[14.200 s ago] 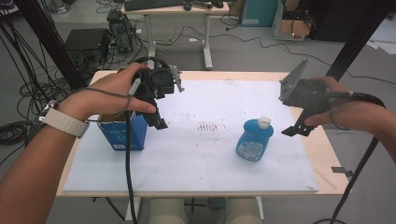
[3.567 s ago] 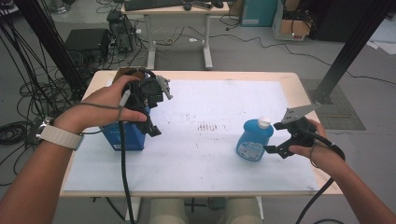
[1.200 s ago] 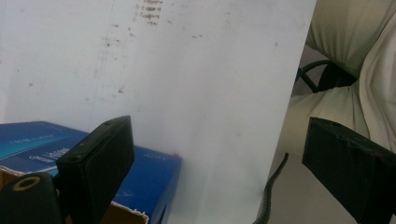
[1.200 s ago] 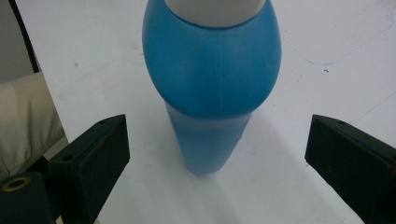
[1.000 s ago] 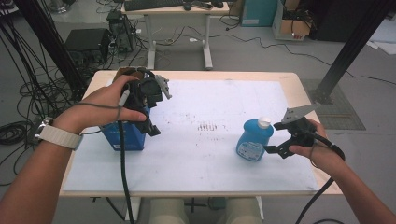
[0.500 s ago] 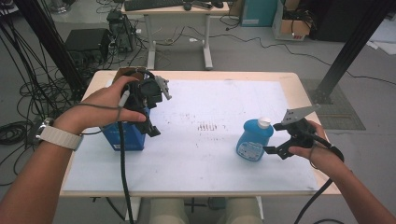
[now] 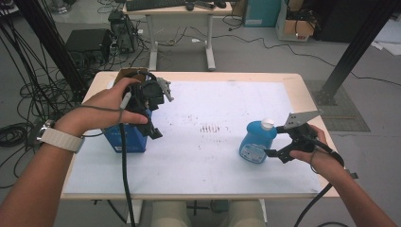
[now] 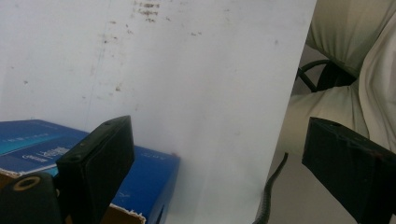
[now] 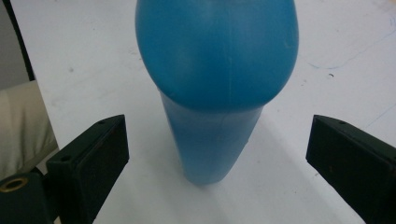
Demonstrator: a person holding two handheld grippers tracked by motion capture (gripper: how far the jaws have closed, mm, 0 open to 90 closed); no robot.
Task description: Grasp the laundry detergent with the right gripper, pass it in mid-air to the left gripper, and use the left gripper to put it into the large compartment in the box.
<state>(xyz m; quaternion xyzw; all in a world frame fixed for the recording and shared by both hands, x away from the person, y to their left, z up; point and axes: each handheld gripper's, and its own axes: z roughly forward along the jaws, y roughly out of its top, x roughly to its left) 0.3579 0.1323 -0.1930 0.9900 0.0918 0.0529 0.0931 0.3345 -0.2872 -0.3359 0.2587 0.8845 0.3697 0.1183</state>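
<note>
The tabletop [image 7: 198,165], under a white sheet with a patch of dark smudges near its middle, carries two things, and you have set a gripper to each. The blue box [image 7: 126,137] stands near the left edge, its top flaps open; your left gripper [image 7: 152,124] hangs over its right side with the jaws pointing down and spread wide, nothing between the pads. In the left gripper view the box lies under the left jaw and bare sheet runs between the two, so the gripper sits off the box's corner, not astride it. The blue bottle [image 7: 257,140] stands upright toward the right edge, white cap on, label facing the near edge, well apart from the box. Your right gripper [image 7: 275,152] lies low and level just right of the bottle; in the right gripper view the bottle [image 9: 215,88] is centred between jaws held wide, a clear gap at each side, pads not touching. Judgement: that low, level approach is set for a grip on the narrower lower body, below the bulge, where the pads would seat flat. Nothing stands between bottle and jaws. The stretch of sheet between bottle and box is free of objects. Cables trail from both grippers over the near edge; watch the left one, which hangs down in front of the box.
</note>
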